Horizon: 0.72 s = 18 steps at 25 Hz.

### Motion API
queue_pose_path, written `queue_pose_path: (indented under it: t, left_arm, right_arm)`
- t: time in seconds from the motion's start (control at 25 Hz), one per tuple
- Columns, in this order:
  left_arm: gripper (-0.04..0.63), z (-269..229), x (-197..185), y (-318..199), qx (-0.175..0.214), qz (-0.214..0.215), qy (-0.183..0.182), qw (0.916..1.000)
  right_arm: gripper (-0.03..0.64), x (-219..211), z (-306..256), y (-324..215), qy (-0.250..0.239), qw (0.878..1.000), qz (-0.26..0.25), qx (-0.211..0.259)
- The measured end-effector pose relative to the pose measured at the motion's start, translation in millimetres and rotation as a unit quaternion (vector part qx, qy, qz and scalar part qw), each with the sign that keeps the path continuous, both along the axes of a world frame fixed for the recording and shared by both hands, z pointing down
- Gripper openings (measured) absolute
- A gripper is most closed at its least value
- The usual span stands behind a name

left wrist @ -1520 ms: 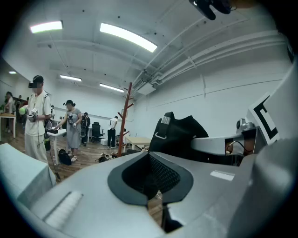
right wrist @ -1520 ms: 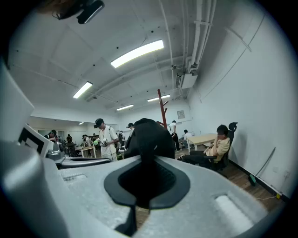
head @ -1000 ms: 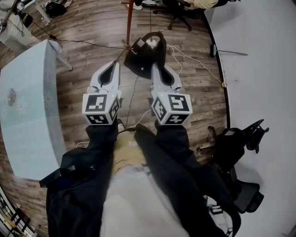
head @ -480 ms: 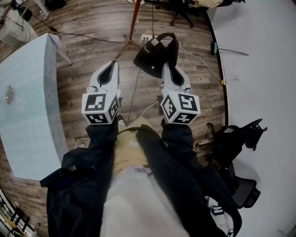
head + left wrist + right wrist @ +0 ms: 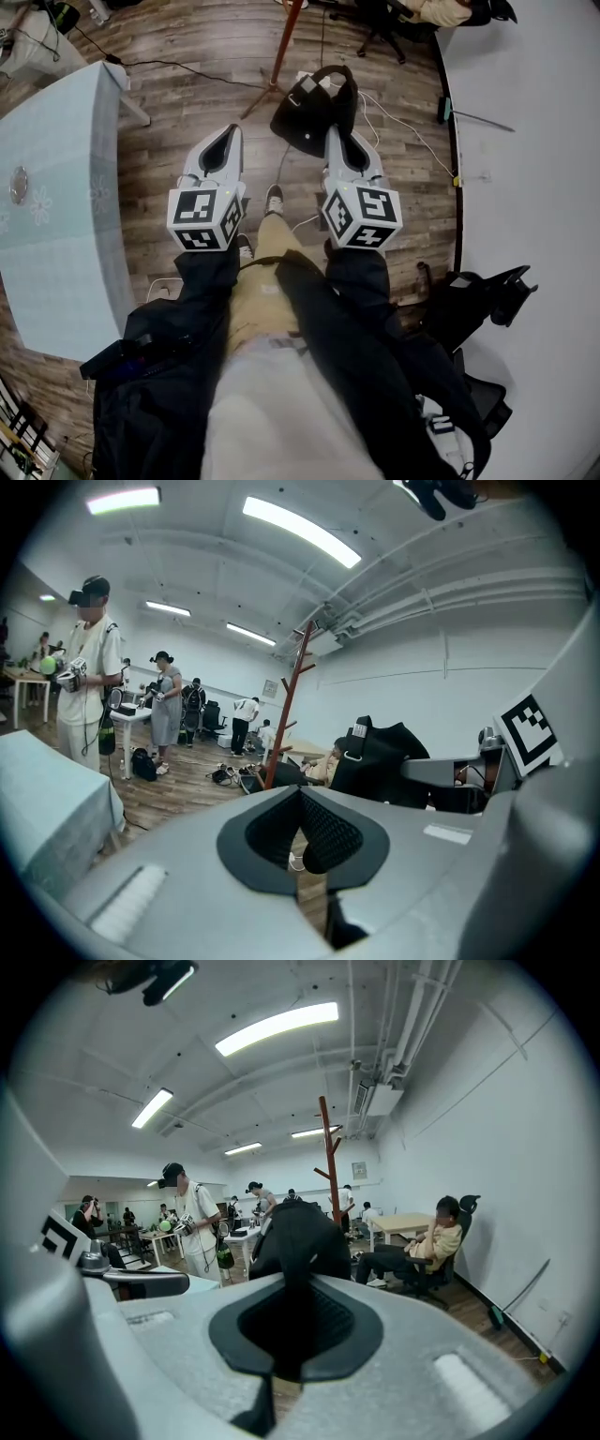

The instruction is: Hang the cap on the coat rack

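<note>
A black cap [image 5: 314,105] hangs from the tips of my right gripper [image 5: 338,139], which is shut on it, held out over the wood floor. In the right gripper view the cap [image 5: 298,1234] rises straight out of the jaws. The red-brown coat rack [image 5: 286,42] stands just beyond the cap; its pole and pegs [image 5: 328,1162] show behind the cap, apart from it. My left gripper [image 5: 217,148] is level with the right, shut and holding nothing. From the left gripper view the cap [image 5: 384,761] is to the right and the coat rack [image 5: 286,705] is ahead.
A pale blue table [image 5: 56,187] stands at my left and a white desk [image 5: 525,141] at my right, with a black office chair [image 5: 478,291] beside it. Cables [image 5: 394,117] run over the floor near the rack's foot. Several people stand and sit further off.
The rack's pole and the floor have slid nearer and leftward in view as I step forward; one shoe now shows between the grippers. The right gripper still holds the cap.
</note>
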<state>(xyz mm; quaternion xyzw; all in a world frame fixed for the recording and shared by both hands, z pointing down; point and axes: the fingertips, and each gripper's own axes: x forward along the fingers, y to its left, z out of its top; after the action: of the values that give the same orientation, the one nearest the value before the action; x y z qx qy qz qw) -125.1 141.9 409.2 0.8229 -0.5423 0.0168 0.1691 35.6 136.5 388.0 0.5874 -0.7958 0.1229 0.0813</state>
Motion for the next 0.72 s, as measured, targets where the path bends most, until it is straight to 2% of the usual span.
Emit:
queue_pose_path:
  t: [0.16,0.36,0.52,0.72]
  left_arm:
    - [0.000,-0.5,-8.8,-56.8,0.008,-0.024,-0.017,0.9995]
    - [0.000,-24.9,21.8,-124.5,0.024,-0.032,-0.045,0.9982]
    - [0.000,-16.1,42.7,-146.1,0.023,-0.030,-0.048,0.9982]
    - [0.000,-7.4,76.9,-178.8,0.013,-0.019,-0.059,0.9980]
  right_arm:
    - [0.008,-11.7,4.1,-64.9,-0.015,0.999,-0.027,0.009]
    - [0.008,1.3,-9.1,-136.8,-0.034,0.998,-0.057,0.014]
    - [0.008,9.7,-0.8,-155.2,-0.034,0.997,-0.073,0.015]
    - [0.008,31.1,15.2,-186.7,-0.043,0.995,-0.085,-0.004]
